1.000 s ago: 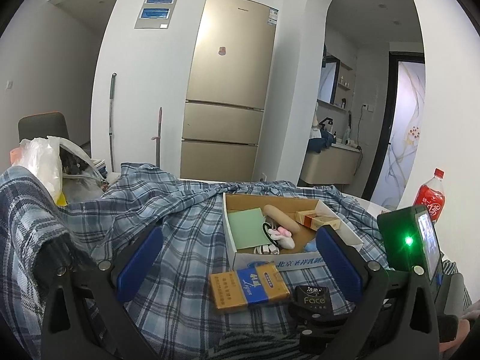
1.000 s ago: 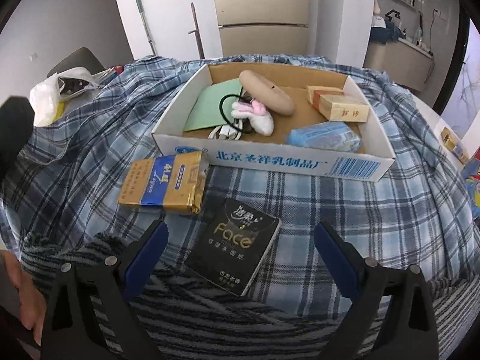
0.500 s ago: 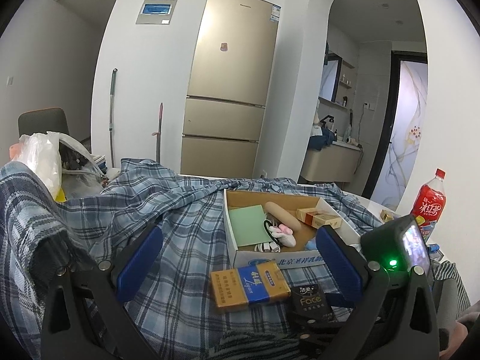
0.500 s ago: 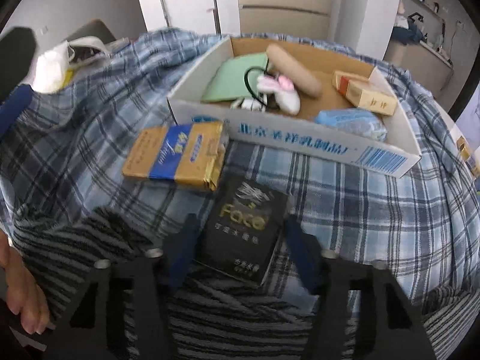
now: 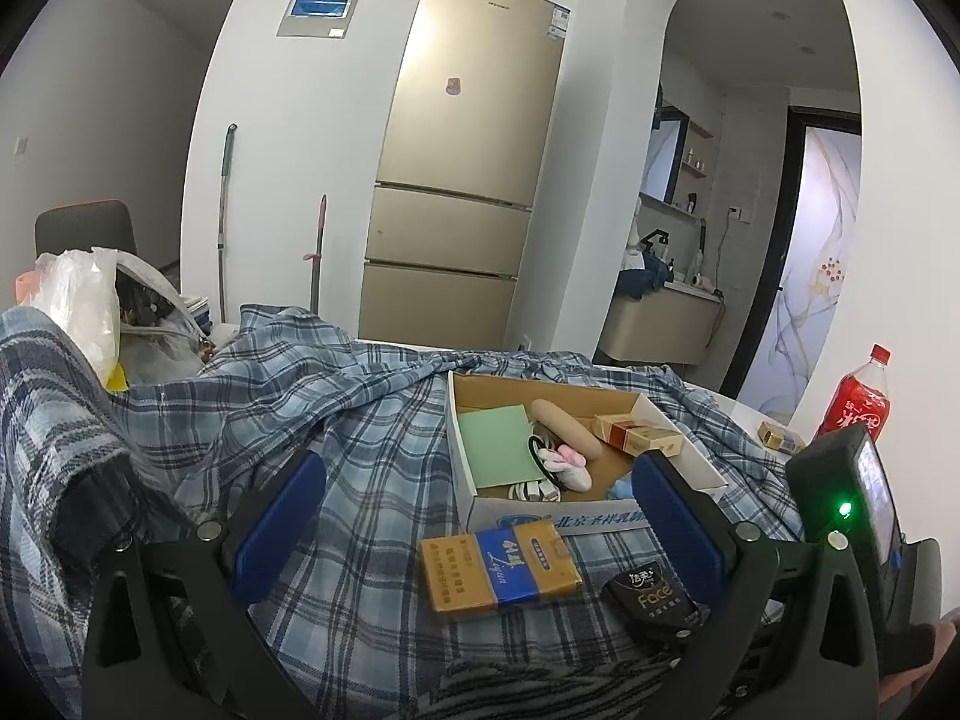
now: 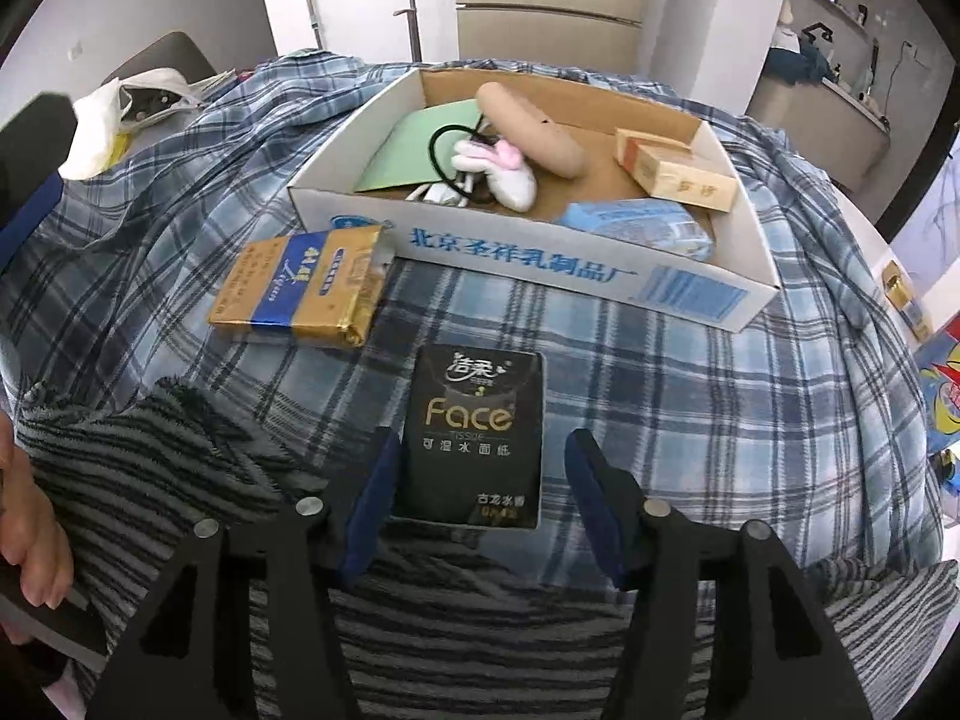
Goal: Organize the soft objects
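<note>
A black "Face" tissue pack (image 6: pixel 474 438) lies on the plaid cloth (image 6: pixel 690 396), between the fingers of my right gripper (image 6: pixel 480 480). The jaws have narrowed around it: the left pad touches its edge, the right pad stands a little apart. A yellow-and-blue tissue pack (image 6: pixel 300 285) lies to its left. Behind them is an open cardboard box (image 6: pixel 540 267) holding a green sheet, a beige roll, a plush rabbit, a cable, a blue pack and small cartons. My left gripper (image 5: pixel 474 516) is open and empty, hovering above the cloth, with both packs (image 5: pixel 498 567) (image 5: pixel 651 597) in front of it.
A striped grey cloth (image 6: pixel 180 480) lies at the near edge. A white plastic bag (image 5: pixel 78 300) sits at far left. A red soda bottle (image 5: pixel 858 402) and a small carton (image 5: pixel 777 438) stand at right. A fridge (image 5: pixel 462 180) is behind.
My right gripper has moved forward and down over the black tissue pack and its jaws have narrowed around it. The left gripper has barely moved.
</note>
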